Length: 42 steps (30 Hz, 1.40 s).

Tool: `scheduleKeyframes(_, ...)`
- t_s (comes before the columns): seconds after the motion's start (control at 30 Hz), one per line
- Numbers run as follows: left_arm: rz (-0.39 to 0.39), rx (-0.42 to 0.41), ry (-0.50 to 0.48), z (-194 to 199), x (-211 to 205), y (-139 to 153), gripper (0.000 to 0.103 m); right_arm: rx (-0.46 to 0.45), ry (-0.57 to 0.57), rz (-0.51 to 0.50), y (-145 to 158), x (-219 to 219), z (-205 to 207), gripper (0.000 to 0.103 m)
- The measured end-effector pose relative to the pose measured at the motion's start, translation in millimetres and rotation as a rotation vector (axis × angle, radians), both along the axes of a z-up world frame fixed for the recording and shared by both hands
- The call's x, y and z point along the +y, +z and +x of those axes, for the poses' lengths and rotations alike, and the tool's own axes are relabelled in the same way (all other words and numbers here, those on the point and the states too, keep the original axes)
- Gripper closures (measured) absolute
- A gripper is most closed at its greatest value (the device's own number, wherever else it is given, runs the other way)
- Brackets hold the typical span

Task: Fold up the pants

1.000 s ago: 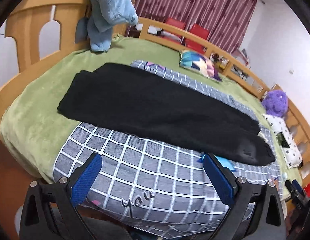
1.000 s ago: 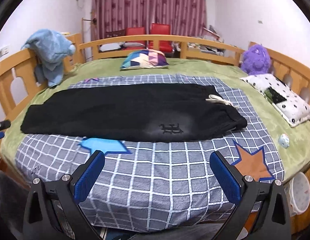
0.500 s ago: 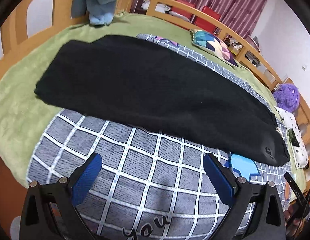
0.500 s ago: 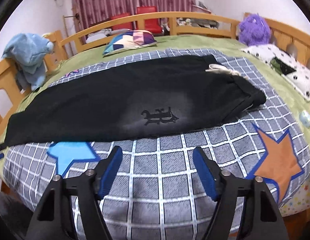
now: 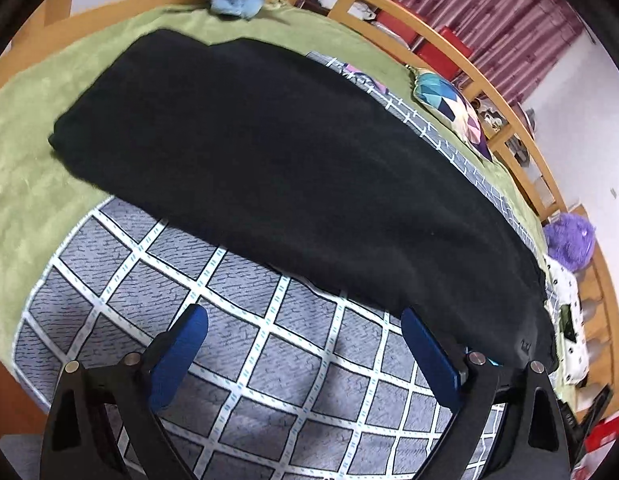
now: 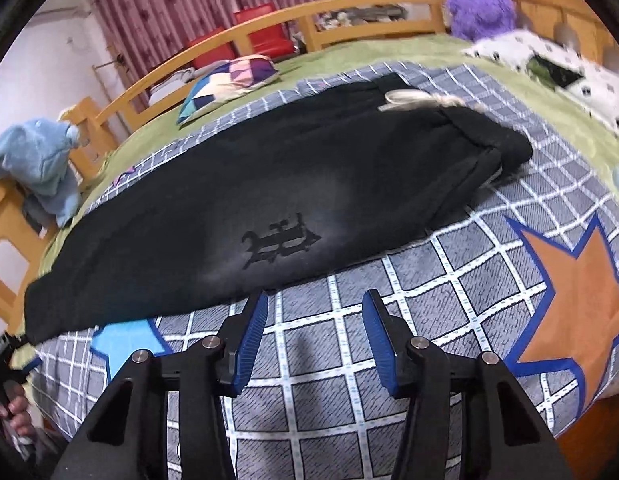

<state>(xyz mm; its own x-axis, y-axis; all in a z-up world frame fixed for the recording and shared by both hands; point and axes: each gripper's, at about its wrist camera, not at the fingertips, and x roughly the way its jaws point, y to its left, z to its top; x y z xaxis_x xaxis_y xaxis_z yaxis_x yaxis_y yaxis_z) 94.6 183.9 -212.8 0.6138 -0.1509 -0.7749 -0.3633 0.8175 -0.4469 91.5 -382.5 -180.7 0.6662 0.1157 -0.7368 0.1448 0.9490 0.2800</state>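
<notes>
Black pants [image 5: 293, 168] lie flat and lengthwise across the grey checked blanket [image 5: 249, 360], folded leg on leg. Leg ends reach onto the green cover at the left; the waistband with a white drawstring [image 6: 421, 100] is at the right. A dark logo [image 6: 281, 240] faces up. My left gripper [image 5: 305, 344] is open and empty just short of the pants' near edge. My right gripper [image 6: 315, 320] is partly closed but still apart, empty, just short of the near edge below the logo.
A wooden rail [image 6: 349, 12] rings the bed. A patterned cushion [image 6: 229, 80], a purple plush [image 6: 481, 4] and a spotted pillow [image 6: 569, 76] lie at the far side. A blue garment [image 6: 41, 160] hangs on the left rail. An orange star [image 6: 577, 276] marks the blanket.
Both grippers moved forward and down toward the pants' near edge. The right gripper's jaws narrowed from wide open to a smaller gap. The pants did not move.
</notes>
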Motion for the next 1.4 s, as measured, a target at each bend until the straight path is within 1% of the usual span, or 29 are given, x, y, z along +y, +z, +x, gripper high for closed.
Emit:
scheduleKeyframes(0.13, -0.047, -0.008, 0.006, 7.8, 5.5, -7.4, 0.006, 0.019, -0.031, 0.065, -9.0, -11.3, 11.5, 0.053)
scheduleKeyframes(0.3, -0.055, -0.011, 0.025, 22.9, 10.6, -12.1, 0.007, 0.032, -0.082, 0.112, -19.1, -22.5, 28.1, 0.053)
scheduleKeyframes(0.5, -0.065, -0.017, 0.06, 37.8, 18.2, -13.8, 0.016, 0.056, -0.121, 0.186, -32.6, -32.9, 48.1, 0.053)
scheduleKeyframes(0.6, -0.078, -0.009, 0.092, 46.2, 25.3, -15.8, 0.028, 0.056, -0.137, 0.217, -38.0, -37.6, 58.5, 0.054)
scheduleKeyframes(0.63, -0.077, -0.005, 0.099, 48.5, 26.9, -15.7, 0.034, 0.051, -0.14, 0.227, -38.9, -39.0, 61.4, 0.054)
scheduleKeyframes(0.67, -0.075, 0.0, 0.105, 48.5, 28.6, -15.6, 0.041, 0.049, -0.146, 0.237, -40.2, -40.0, 65.7, 0.059)
scheduleKeyframes(0.7, -0.071, 0.012, 0.111, 50.8, 30.2, -15.3, 0.045, 0.053, -0.154, 0.237, -41.2, -40.6, 69.2, 0.072)
scheduleKeyframes(0.77, -0.067, 0.04, 0.116, 54.2, 34.2, -13.7, 0.059, 0.077, -0.171, 0.233, -43.0, -42.0, 78.6, 0.08)
scheduleKeyframes(0.8, -0.064, 0.048, 0.119, 55.7, 36.3, -11.9, 0.063, 0.075, -0.171, 0.243, -41.9, -42.7, 81.1, 0.085)
scheduleKeyframes(0.83, -0.054, 0.053, 0.123, 57.5, 39.1, -8.0, 0.075, 0.067, -0.173, 0.246, -39.1, -43.3, 82.4, 0.087)
scheduleKeyframes(0.87, -0.047, 0.052, 0.122, 58.3, 40.9, -4.8, 0.084, 0.052, -0.166, 0.241, -33.6, -43.0, 83.3, 0.088)
scheduleKeyframes(0.93, -0.05, 0.029, 0.113, 59.8, 45.3, 7.1, 0.089, 0.019, -0.137, 0.185, -13.8, -35.9, 85.9, 0.089)
scheduleKeyframes(1.0, -0.056, -0.004, 0.101, 61.9, 48.2, 22.4, 0.09, -0.019, -0.114, 0.156, 5.1, -32.1, 85.4, 0.089)
scheduleKeyframes(1.07, -0.045, -0.04, 0.091, 66.7, 49.4, 40.0, 0.09, -0.051, -0.085, 0.146, 26.4, -29.1, 91.3, 0.09)
scheduleKeyframes(1.13, -0.022, -0.077, 0.074, 76.1, 47.8, 58.9, 0.09, -0.073, -0.072, 0.148, 41.8, -30.0, 97.2, 0.091)
scheduleKeyframes(1.23, 0.015, -0.108, 0.055, 91.2, 48.1, 81.5, 0.09, -0.102, -0.052, 0.149, 64.7, -30.2, 116.7, 0.091)
scheduleKeyframes(1.37, 0.052, -0.137, 0.049, 124.9, 54.3, 100.3, 0.09, -0.138, -0.024, 0.148, 87.0, -30.2, 147.8, 0.091)
scheduleKeyframes(1.4, 0.07, -0.142, 0.048, 139.8, 54.3, 103.9, 0.09, -0.144, -0.02, 0.146, 90.4, -29.2, 154.9, 0.091)
